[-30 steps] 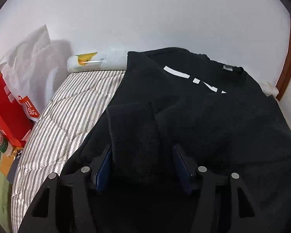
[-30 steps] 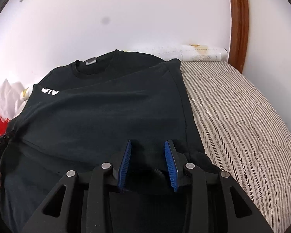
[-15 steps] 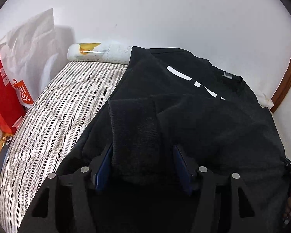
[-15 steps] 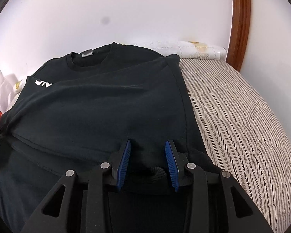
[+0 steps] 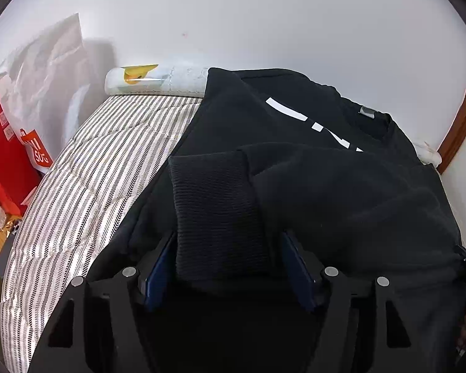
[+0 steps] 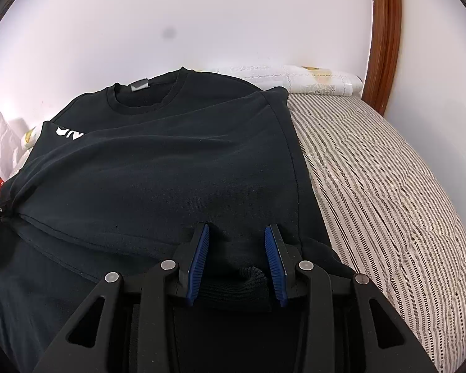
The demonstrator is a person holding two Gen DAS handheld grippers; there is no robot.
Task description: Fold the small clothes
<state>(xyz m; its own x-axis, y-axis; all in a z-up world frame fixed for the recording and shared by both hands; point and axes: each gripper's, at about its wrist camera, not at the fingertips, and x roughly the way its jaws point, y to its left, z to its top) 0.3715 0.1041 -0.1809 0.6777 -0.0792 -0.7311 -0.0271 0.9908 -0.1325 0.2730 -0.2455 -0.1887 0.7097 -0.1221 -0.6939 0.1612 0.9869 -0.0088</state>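
Black sweatshirt (image 6: 158, 168) fabric, a soft matte knit with white lettering (image 5: 313, 124) and a grey neck tag (image 6: 139, 85), was seen spread over a bed (image 6: 388, 186) covered in a quilted, grey-and-white herringbone-striped cover. A ribbed cuff (image 5: 216, 217) lay between the blue ridged pads of the left claw (image 5: 230, 264), whose jaws were opening around it. At the right claw (image 6: 236, 264), part-way spread jaws were seen with another ribbed cuff (image 6: 248, 283) bunched between them; whether the pads pressed on it could not be told. A rolled white patterned sheet (image 5: 158, 80) lay against the plain white wall, a curved wooden frame (image 6: 385, 31) stood at the bed's right, and a red bag (image 5: 3, 155) and crumpled white paper (image 5: 46, 71) were seen at its left.
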